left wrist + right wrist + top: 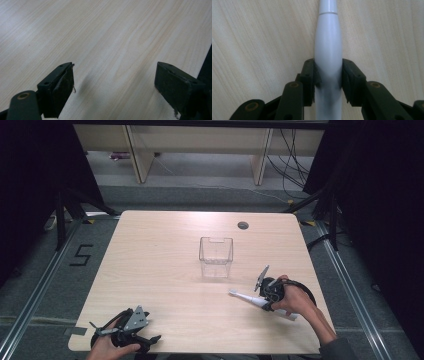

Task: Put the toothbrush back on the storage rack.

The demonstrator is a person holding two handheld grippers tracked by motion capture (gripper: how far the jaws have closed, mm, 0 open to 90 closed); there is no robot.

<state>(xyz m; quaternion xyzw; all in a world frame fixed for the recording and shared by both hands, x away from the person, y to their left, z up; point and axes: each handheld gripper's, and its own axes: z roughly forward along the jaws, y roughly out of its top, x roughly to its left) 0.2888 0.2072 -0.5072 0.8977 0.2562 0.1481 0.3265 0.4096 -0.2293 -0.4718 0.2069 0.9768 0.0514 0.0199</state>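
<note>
Pale wood-grain laminate forms the tabletop [165, 265], which stands on a grey floor with light wooden furniture legs seen beyond its far edge. Near the centre of the tabletop a clear, square plastic container [216, 257] is set upright, and a small round grommet hole [243, 225] is seen towards the far edge at about one o'clock from it.

At roughly four o'clock from the container, a white, tapered plastic electric toothbrush [250, 298] is held low over the tabletop; whether it touches the surface cannot be told. Its narrow head end is pointed towards ten o'clock. The right tongs [266, 303] are clamped on its thick handle: in the right gripper view the toothbrush [328, 52] runs straight up between the two black jaws, which are pressed against its sides, with the right tongs [328, 75] closed around the body below the neck seam.

The left tongs [150, 339] are kept at the near edge, around seven o'clock from the container and well apart from the toothbrush. In the left gripper view the left tongs [113, 82] are seen with jaws spread wide over bare wood.
</note>
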